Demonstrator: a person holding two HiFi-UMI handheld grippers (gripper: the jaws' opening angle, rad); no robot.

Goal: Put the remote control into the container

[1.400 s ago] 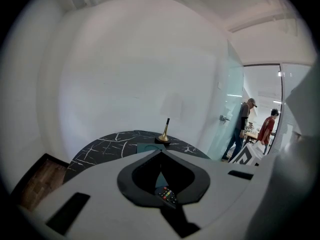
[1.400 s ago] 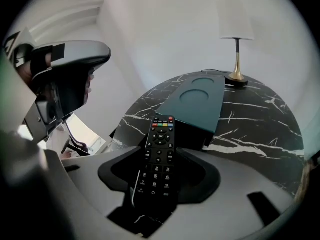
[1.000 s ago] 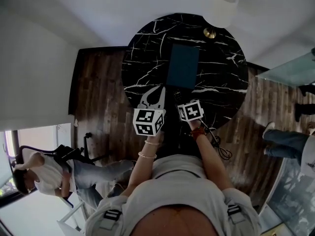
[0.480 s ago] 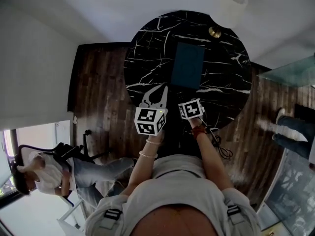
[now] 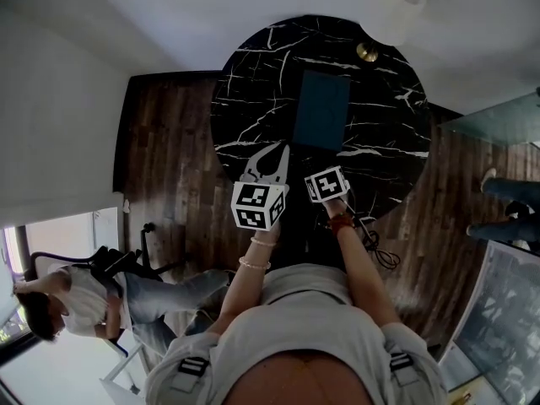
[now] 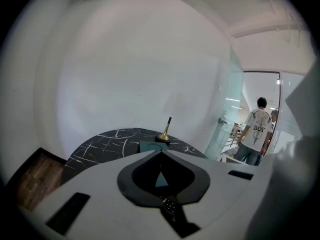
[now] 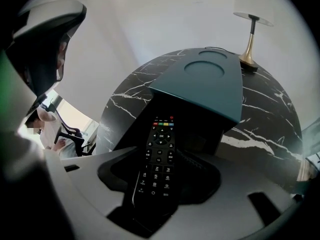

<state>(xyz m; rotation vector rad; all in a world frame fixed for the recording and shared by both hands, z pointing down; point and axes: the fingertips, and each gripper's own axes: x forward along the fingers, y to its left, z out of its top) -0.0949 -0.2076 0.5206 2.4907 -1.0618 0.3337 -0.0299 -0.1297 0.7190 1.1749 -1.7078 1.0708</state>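
Over table point(image 5: 253, 99) | right gripper point(image 7: 162, 168) clamps remote control point(image 7: 160, 151) | near end hidden

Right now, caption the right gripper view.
Right gripper holds the remote before the teal container on a black marble table.

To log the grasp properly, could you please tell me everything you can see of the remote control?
The remote control is slim, black and plastic-looking, with rows of buttons, an OK ring, four coloured keys and a red button at its far end. The right gripper clamps its near end; it points, face up, at the teal container over the marble table.
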